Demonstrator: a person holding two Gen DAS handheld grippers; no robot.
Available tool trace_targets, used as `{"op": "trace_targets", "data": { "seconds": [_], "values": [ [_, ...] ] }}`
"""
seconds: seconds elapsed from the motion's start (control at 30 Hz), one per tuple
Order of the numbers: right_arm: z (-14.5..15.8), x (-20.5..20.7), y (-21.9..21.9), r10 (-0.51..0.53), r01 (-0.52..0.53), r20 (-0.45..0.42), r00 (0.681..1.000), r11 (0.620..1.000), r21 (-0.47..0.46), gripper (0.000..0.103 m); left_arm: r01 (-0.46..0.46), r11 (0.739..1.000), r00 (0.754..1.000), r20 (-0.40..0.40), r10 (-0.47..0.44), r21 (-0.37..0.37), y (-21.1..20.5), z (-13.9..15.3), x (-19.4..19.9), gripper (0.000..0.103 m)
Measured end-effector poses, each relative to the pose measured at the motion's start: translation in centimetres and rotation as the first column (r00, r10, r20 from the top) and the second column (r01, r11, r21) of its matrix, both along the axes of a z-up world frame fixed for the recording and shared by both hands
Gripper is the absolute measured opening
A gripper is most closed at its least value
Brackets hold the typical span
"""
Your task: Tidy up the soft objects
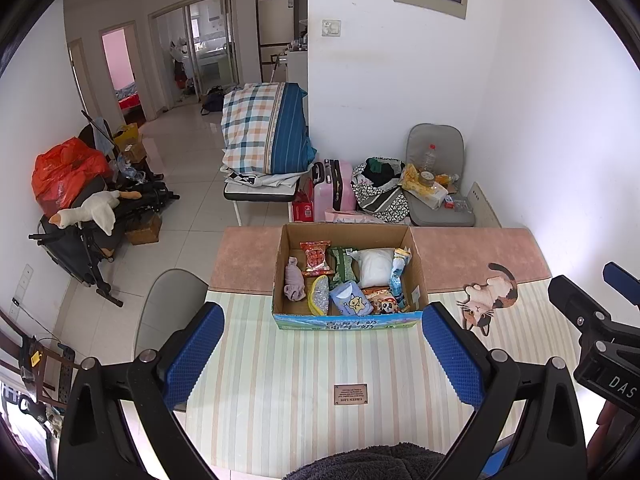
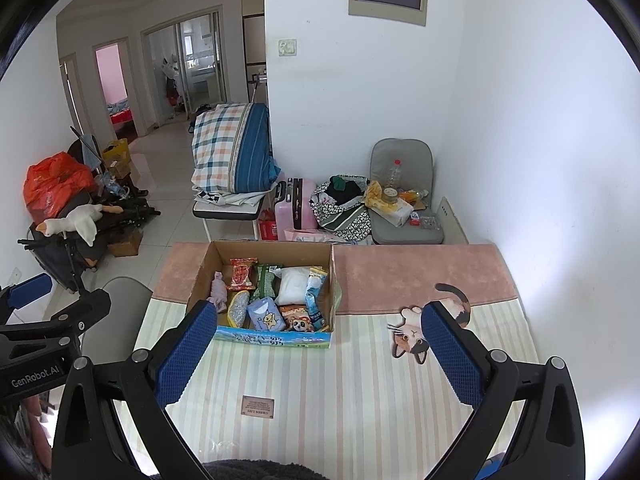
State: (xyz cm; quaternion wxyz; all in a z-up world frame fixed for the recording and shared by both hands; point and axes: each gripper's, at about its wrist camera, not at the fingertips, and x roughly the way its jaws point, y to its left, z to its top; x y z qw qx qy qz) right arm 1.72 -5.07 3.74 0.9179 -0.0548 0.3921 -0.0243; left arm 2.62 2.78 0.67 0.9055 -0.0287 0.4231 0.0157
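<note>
Cardboard box (image 1: 347,276) sits on the striped table mat (image 1: 280,360), toward the far side of the table, packed with soft goods: a rolled lilac sock (image 1: 293,286) at the left, a red snack packet (image 1: 316,257) behind it, a white pouch (image 1: 374,267), a blue tissue pack with a cartoon dog (image 1: 352,304) and a snack bag with a panda face (image 1: 384,302) near the front wall. Chinese characters run along the box's blue front, too small to read. A small brown tag (image 1: 350,393) on the mat reads "GREEN LIFE", upside down. A cat-shaped coaster (image 1: 490,300) lies right of the box. The left gripper (image 1: 322,356) hangs spread wide, holding nothing; the right gripper (image 2: 316,360) likewise gapes wide and empty. "GenRobot.AI" shows on the left gripper's body in the right wrist view, and "DAS" on the right one's in the left.
</note>
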Motion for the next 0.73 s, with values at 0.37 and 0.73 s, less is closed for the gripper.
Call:
{"op": "trace_targets", "data": {
  "seconds": [0.37,0.73],
  "values": [
    [0.18,-0.10,0.03,0.006,-0.006,0.005,1.000,1.000,-0.002,0.103,0.001,1.000,1.000,0.002,-0.001,0.000,0.28,-0.02,-0.17,0.102],
    [0.27,-0.10,0.12,0.010,-0.010,0.005,1.000,1.000,-0.001,0.103,0.003,1.000,1.000,0.005,-0.003,0.002,0.33,-0.01,-0.24,0.102]
  ]
}}
